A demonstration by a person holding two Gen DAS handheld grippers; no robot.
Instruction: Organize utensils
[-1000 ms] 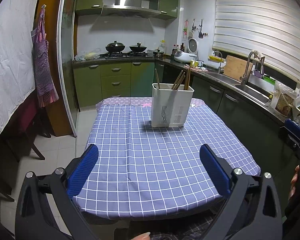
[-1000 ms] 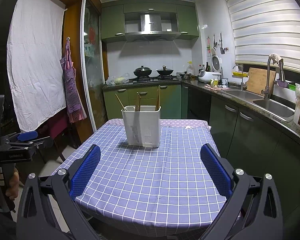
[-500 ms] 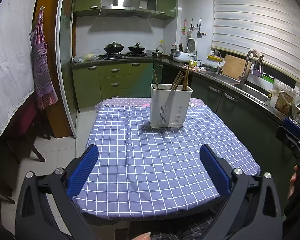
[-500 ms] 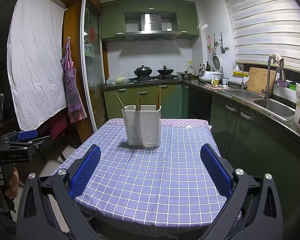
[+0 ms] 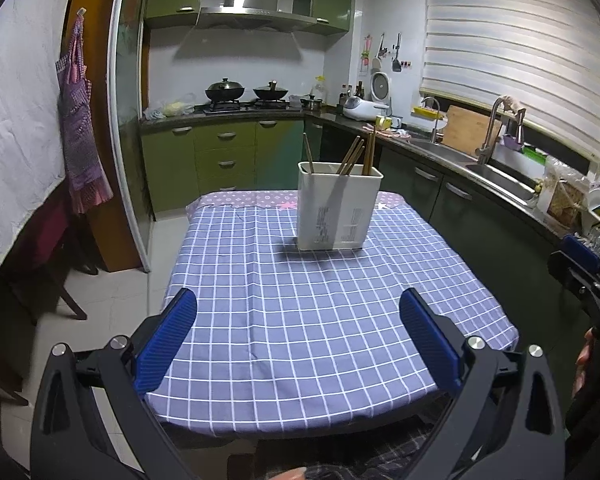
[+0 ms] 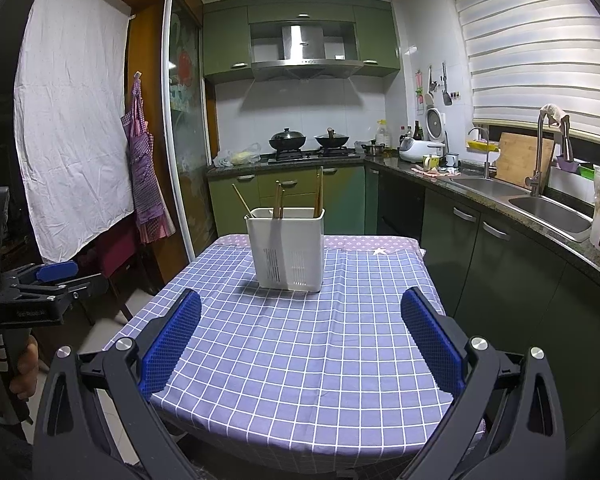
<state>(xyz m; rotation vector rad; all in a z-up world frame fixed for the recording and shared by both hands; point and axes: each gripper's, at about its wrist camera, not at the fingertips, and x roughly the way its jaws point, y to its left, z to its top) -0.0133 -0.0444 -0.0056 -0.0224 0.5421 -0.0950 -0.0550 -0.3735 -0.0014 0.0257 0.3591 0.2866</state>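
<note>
The left gripper [image 5: 298, 320] is held level over the near edge of the table, its blue pads [image 5: 166, 338] spread wide apart with nothing between them. The right gripper [image 6: 300, 322] is posed the same way at the near edge, its pads [image 6: 430, 338] likewise parted and empty (each tool is also glimpsed at the margin of the other's view, gripped by a hand).

Well beyond both, toward the far end of the table, a white utensil holder [image 5: 339, 208] is seen standing upright, with several wooden chopsticks [image 5: 354, 156] leaning inside it. The table is covered by a purple checked tablecloth [image 6: 300, 344].

Behind the table, green cabinets [image 6: 284, 188] are lined along the wall, two woks [image 6: 287, 139] are set on the stove, and a steel sink [image 6: 540, 206] is sunk into the counter on the right beneath a white blind [image 6: 540, 48]. A purple apron [image 6: 144, 176] is hung at the left.
</note>
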